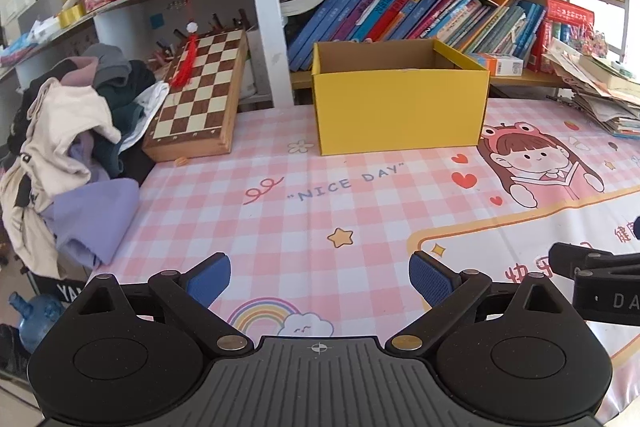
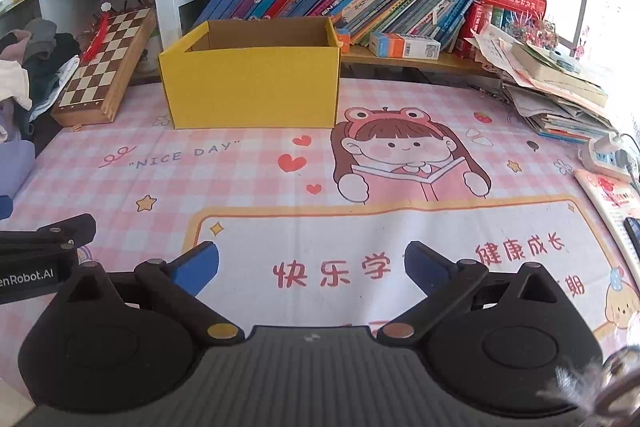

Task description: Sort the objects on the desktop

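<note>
Both grippers hover low over the near edge of the tabletop (image 2: 248, 183), side by side and angled down toward it. The left gripper (image 1: 319, 277) has its blue pads spread wide with nothing between them, and the right gripper (image 2: 312, 267) is spread just as wide and equally empty. A yellow box (image 1: 400, 107) sits at the back of the mat against the bookshelf (image 1: 400, 11), its top open toward the grippers, likely so sorted things can be dropped straight in; its inside cannot be seen from here. No loose item lies on the open mat between grippers and box, so what remains to sort is unclear. A chessboard (image 1: 196, 95) leans by a clothes pile (image 1: 80, 131) at left, and papers (image 2: 556, 87) stack at right. The mat reads "NICE DAY" and, in red, "快乐学" and "健康成长"; the left gripper's side reads "enRobot.AI".
</note>
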Demonstrator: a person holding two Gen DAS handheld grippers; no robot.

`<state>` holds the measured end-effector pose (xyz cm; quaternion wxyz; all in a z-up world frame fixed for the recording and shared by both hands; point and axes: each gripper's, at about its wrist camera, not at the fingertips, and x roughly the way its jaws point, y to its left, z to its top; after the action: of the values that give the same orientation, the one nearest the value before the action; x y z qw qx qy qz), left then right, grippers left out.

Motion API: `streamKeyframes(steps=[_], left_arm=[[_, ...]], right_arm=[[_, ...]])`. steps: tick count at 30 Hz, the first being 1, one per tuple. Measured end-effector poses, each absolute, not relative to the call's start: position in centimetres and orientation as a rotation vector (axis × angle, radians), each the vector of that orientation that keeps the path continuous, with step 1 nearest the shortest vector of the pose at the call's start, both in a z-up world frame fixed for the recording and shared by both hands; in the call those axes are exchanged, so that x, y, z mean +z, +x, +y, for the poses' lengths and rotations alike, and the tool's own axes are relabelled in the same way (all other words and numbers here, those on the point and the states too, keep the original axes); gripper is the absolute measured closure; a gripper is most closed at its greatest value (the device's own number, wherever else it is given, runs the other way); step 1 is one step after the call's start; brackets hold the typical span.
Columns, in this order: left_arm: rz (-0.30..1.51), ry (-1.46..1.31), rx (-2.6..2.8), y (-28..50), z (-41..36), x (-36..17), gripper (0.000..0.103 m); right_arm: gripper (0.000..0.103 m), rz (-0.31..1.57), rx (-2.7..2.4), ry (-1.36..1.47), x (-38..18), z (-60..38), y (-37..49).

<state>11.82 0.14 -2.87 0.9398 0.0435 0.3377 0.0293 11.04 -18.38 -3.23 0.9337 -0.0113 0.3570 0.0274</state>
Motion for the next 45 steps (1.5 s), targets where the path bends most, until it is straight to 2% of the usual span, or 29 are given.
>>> streamKeyframes(steps=[18, 22, 45], left_arm=[[0.724, 0.092, 0.041, 11.4, 0.2, -3.6, 0.005], [0.718, 0.084, 0.039, 11.3, 0.3, -3.6, 0.000], [0.729, 0.103, 0.030, 11.4, 0.6, -3.7, 0.000]], right_arm=[[0.002, 0.757, 0.073, -0.050, -3.9, -17.4, 10.8], [0.002, 0.759, 0.073, -0.049, -3.9, -17.3, 10.8], [0.001, 0.766, 0.087, -0.059, -3.9, -17.2, 11.0]])
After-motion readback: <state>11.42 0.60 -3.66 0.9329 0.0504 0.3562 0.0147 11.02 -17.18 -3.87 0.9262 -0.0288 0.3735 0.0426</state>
